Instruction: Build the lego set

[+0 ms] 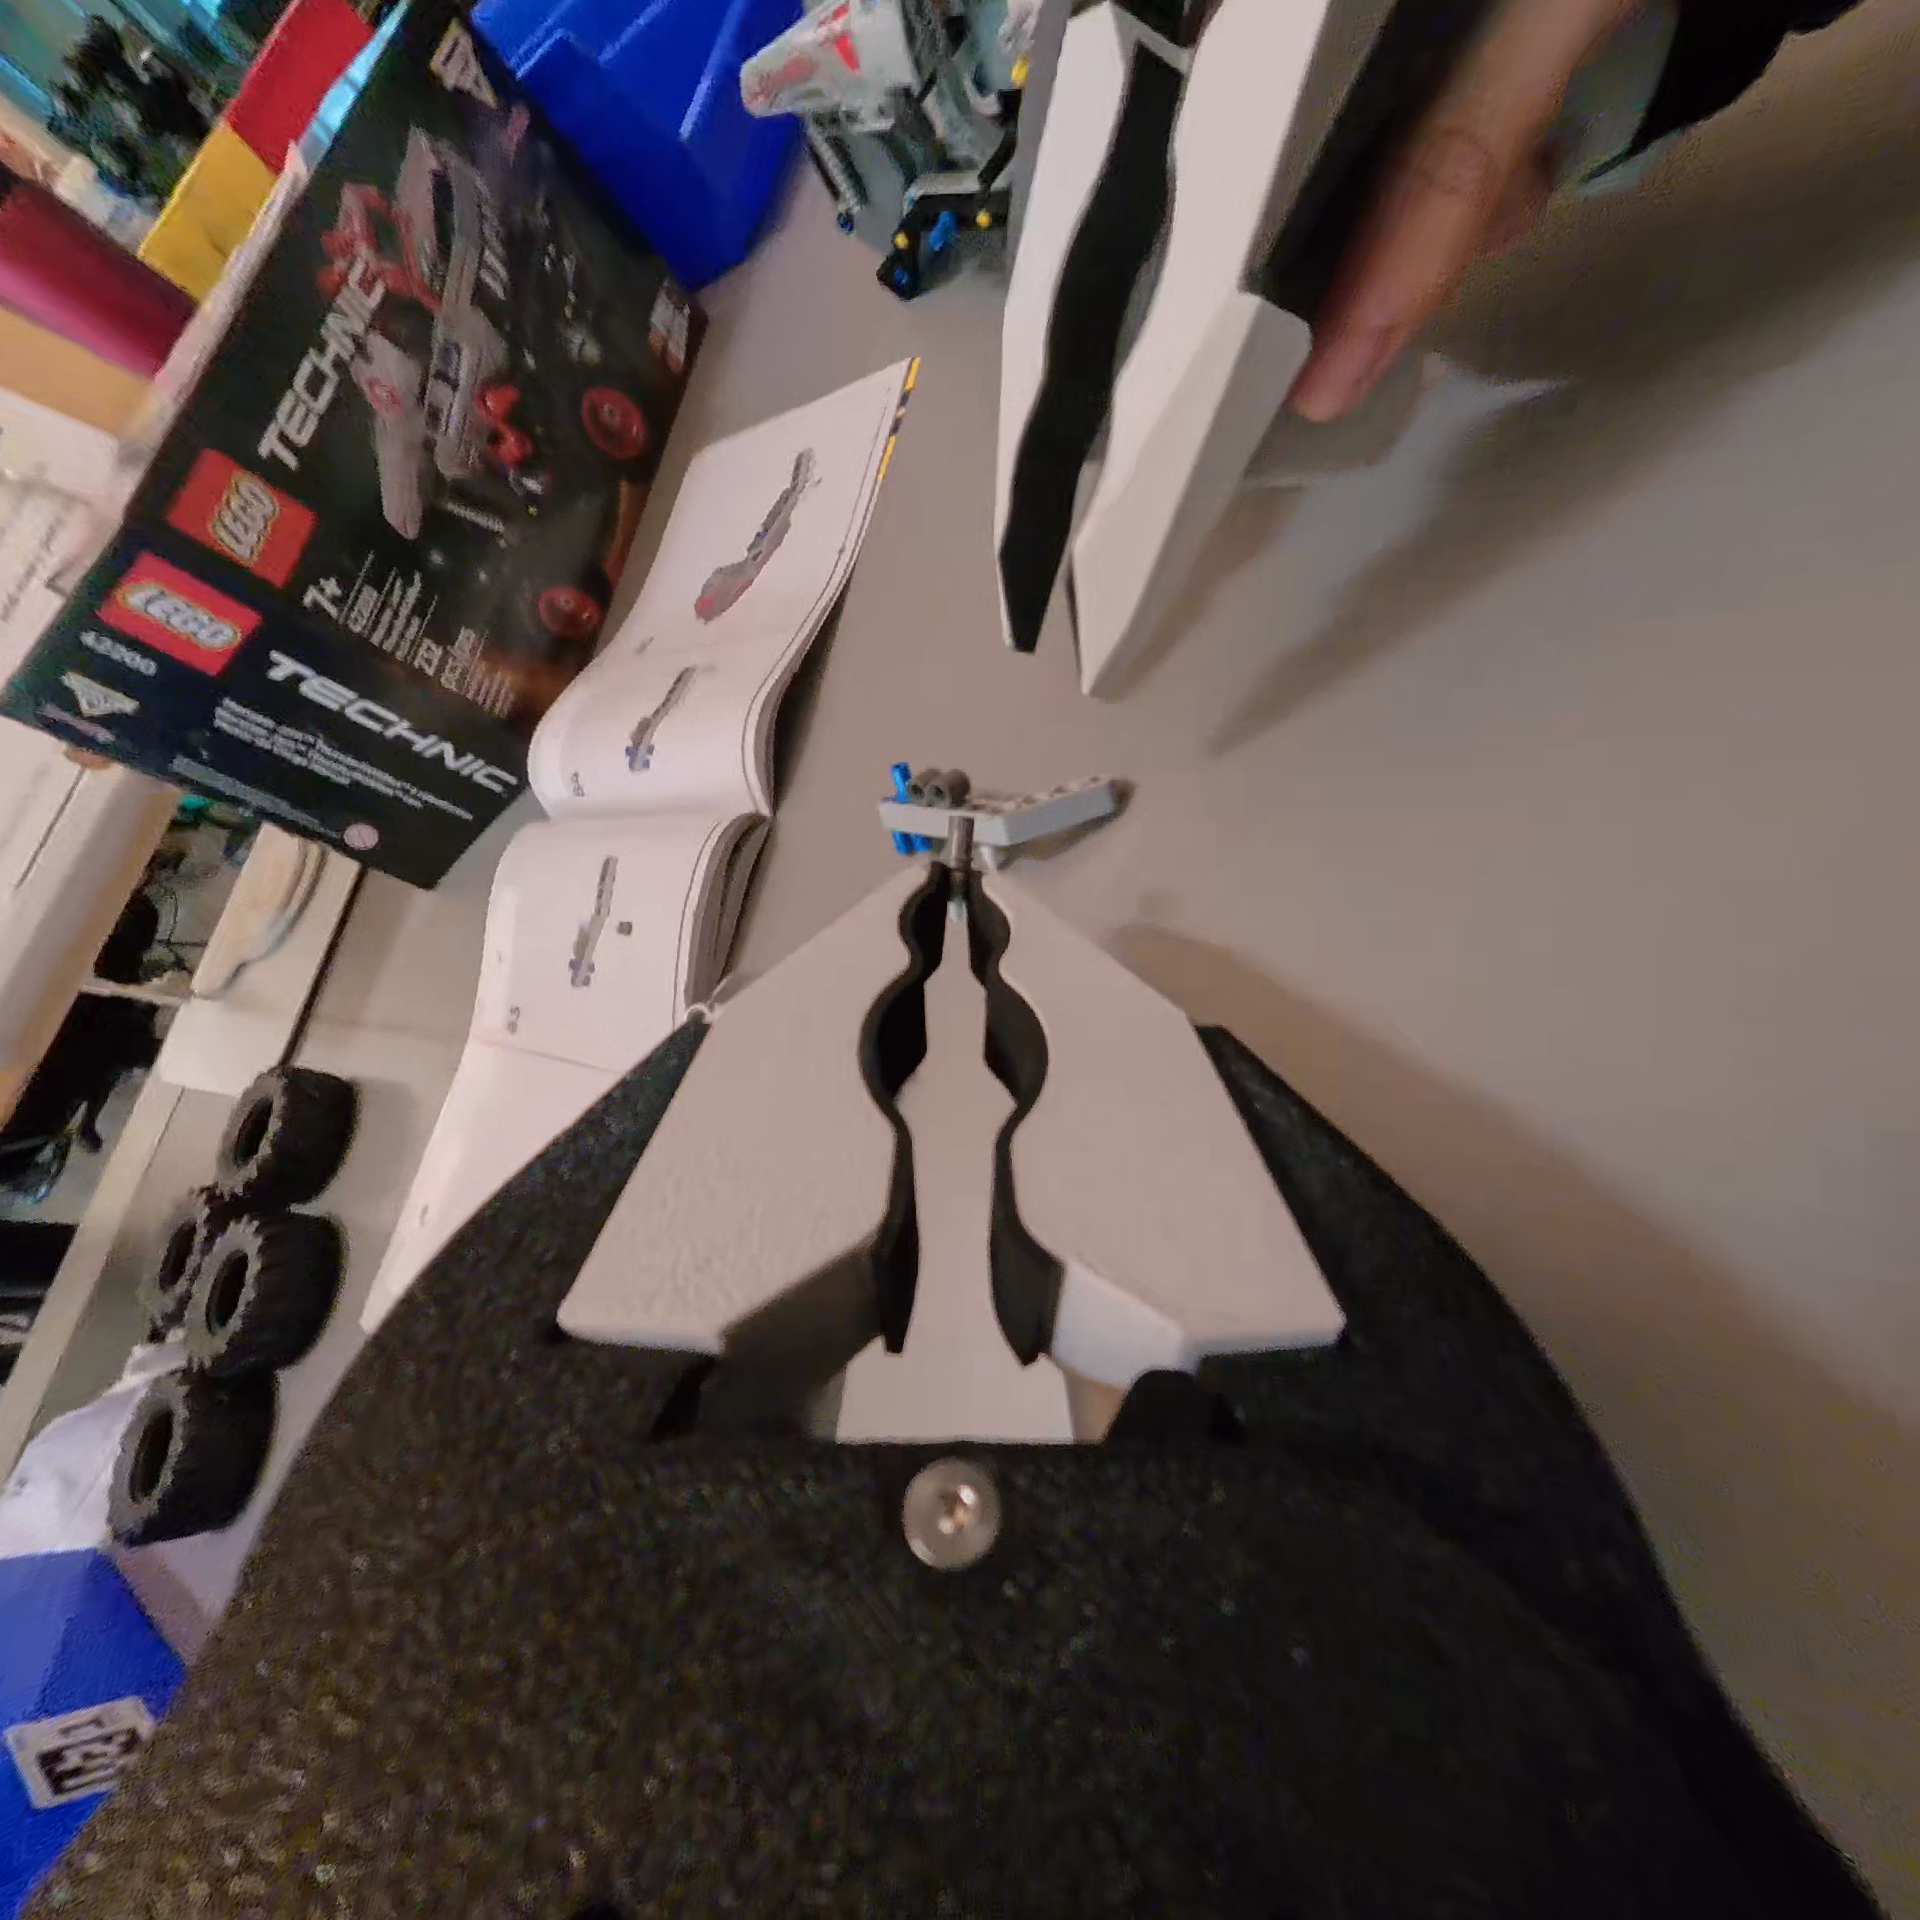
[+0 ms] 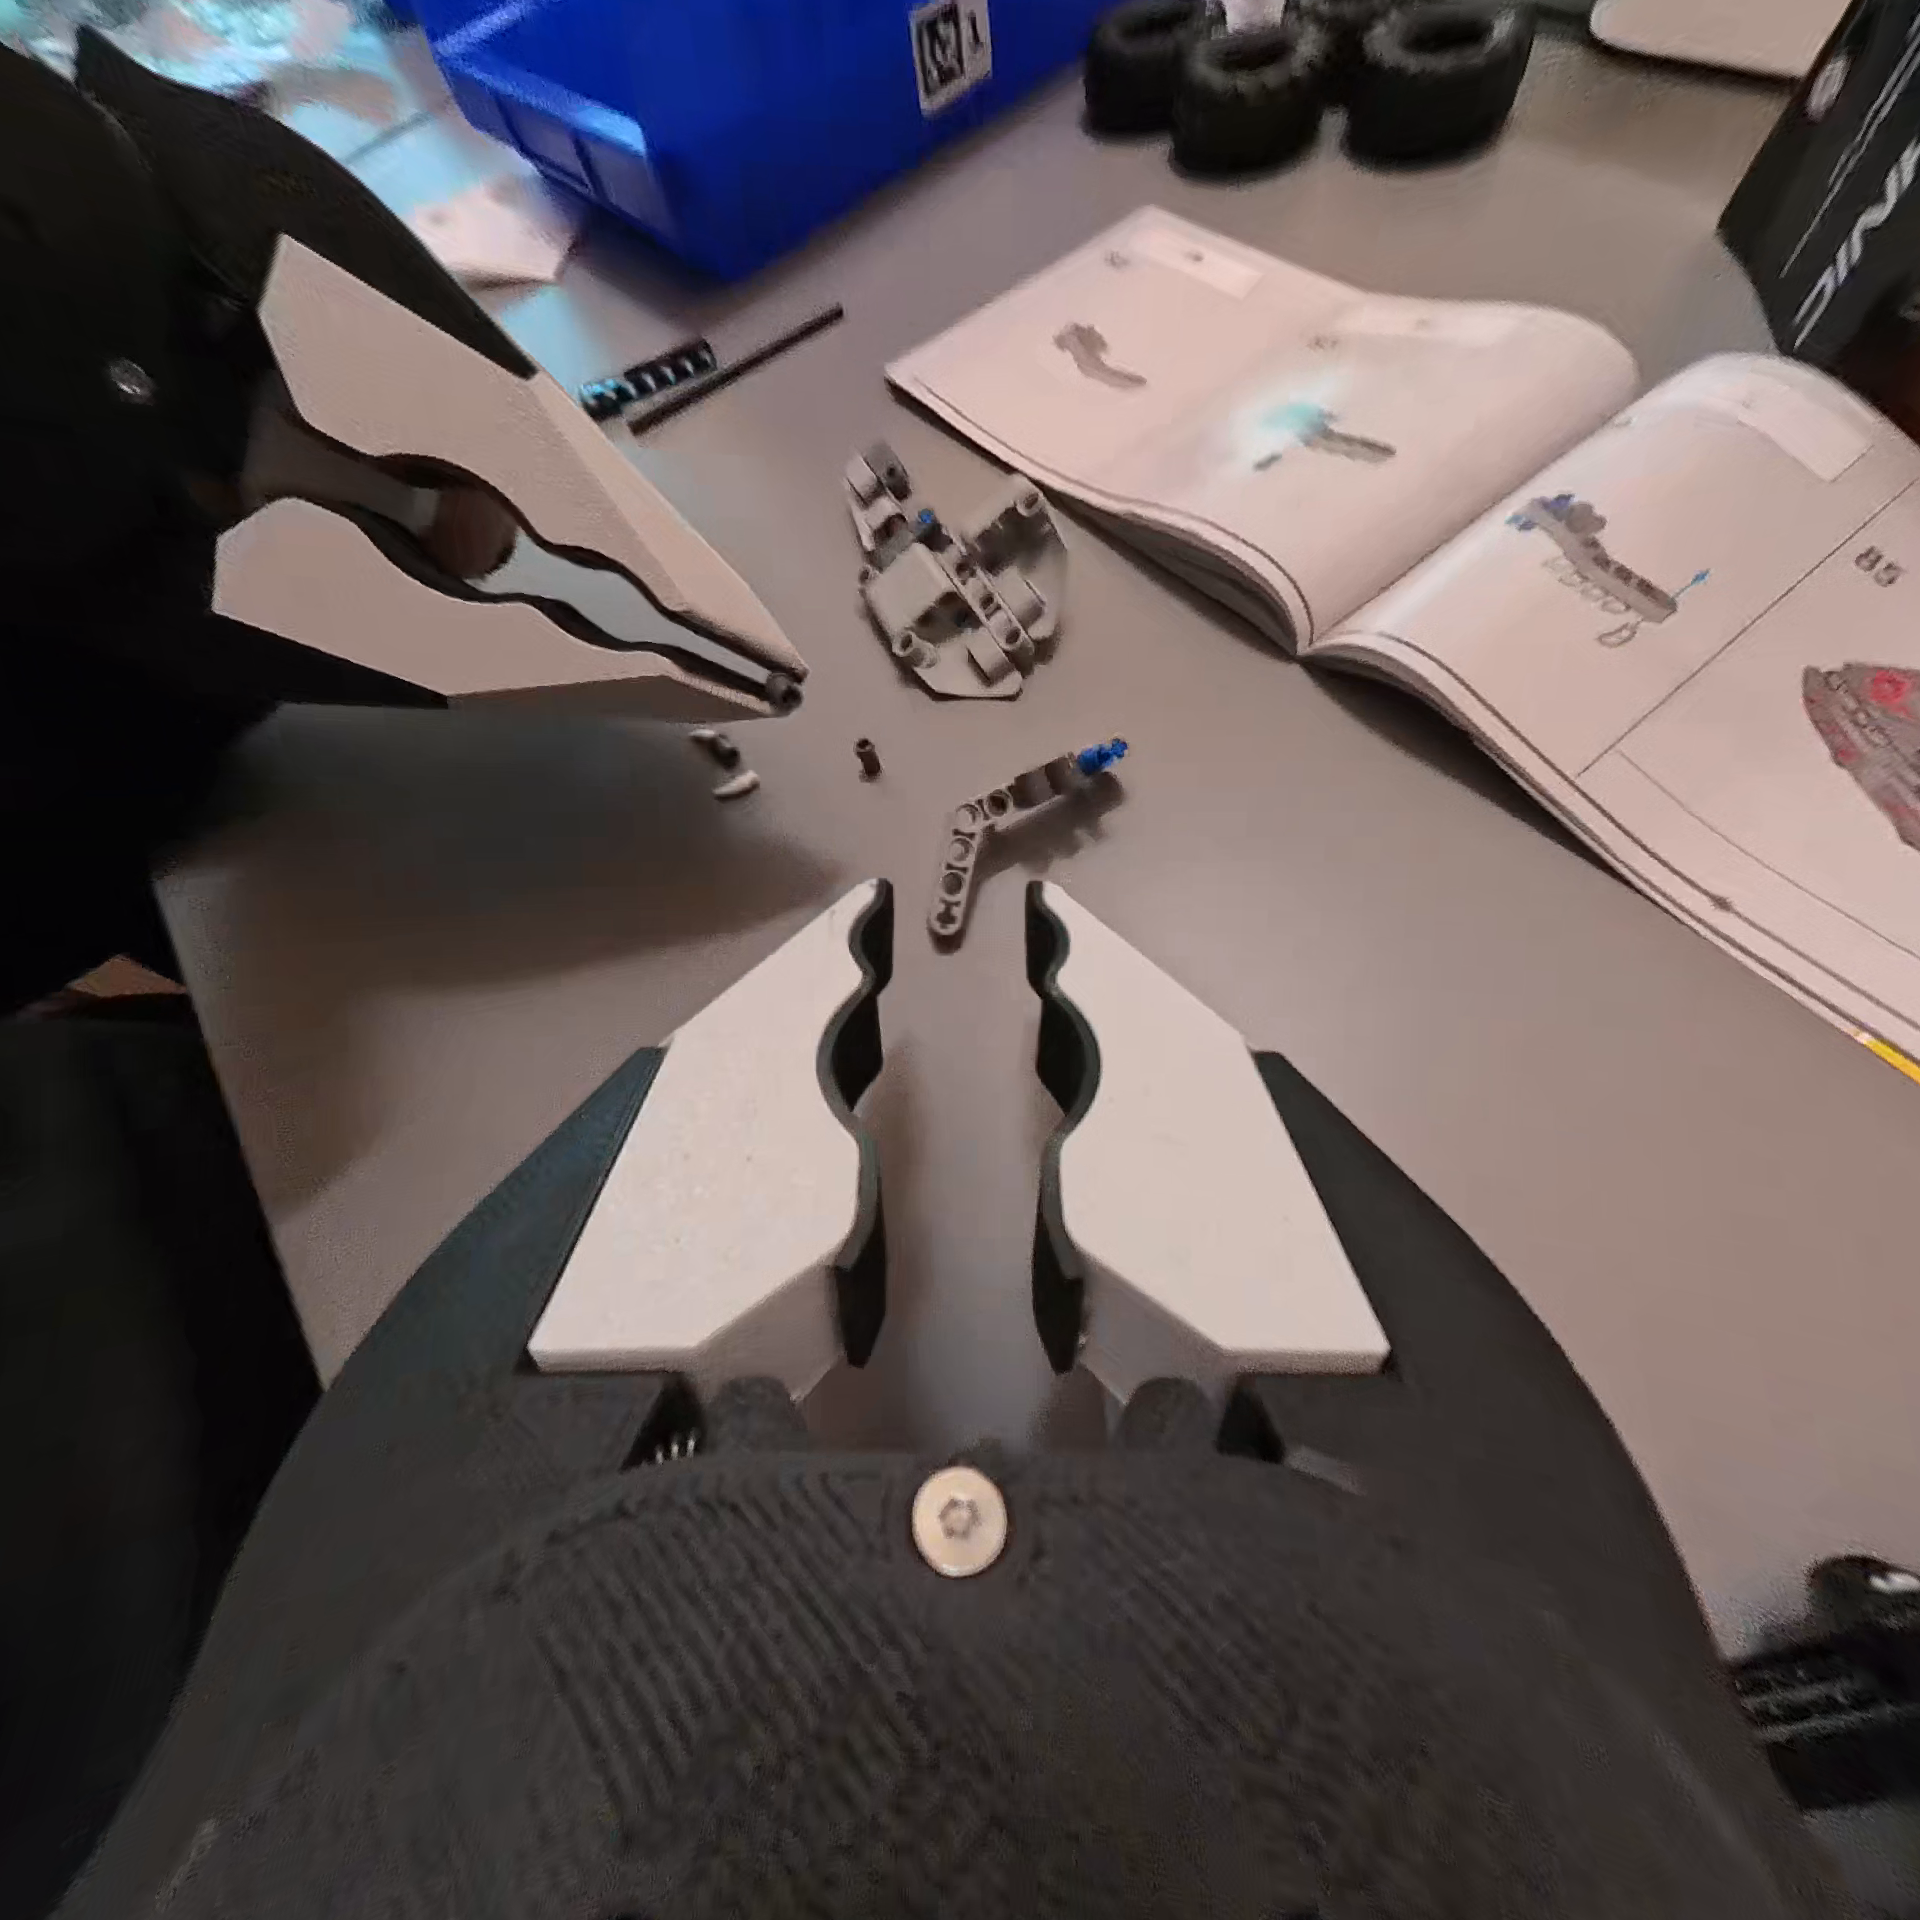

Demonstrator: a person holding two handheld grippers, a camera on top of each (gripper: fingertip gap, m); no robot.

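My left gripper (image 1: 958, 883) is shut on a small grey pin (image 1: 961, 847) that sticks out of its tips. Just beyond it, a bent grey beam (image 1: 1013, 808) with a blue pin (image 1: 902, 805) lies on the table. In the right wrist view the left gripper (image 2: 779, 688) comes in from the left with the pin (image 2: 781, 686) at its tip. My right gripper (image 2: 956, 920) is open and empty, its tips just short of the near end of the bent beam (image 2: 982, 847). A larger grey sub-assembly (image 2: 956, 592) lies behind the beam.
A loose small pin (image 2: 865, 756) and tiny parts (image 2: 727, 771) lie near the left gripper. A black axle (image 2: 738, 369) and black beam (image 2: 644, 379) lie further back by a blue bin (image 2: 748, 114). An open booklet (image 2: 1351, 468), tyres (image 2: 1309, 83) and the set box (image 1: 343, 499) surround the work area. There is about 6 cm between the tips of the two grippers. My right tips are about 25 cm from the black axle (image 2: 738, 369), my left tips only 20 cm.
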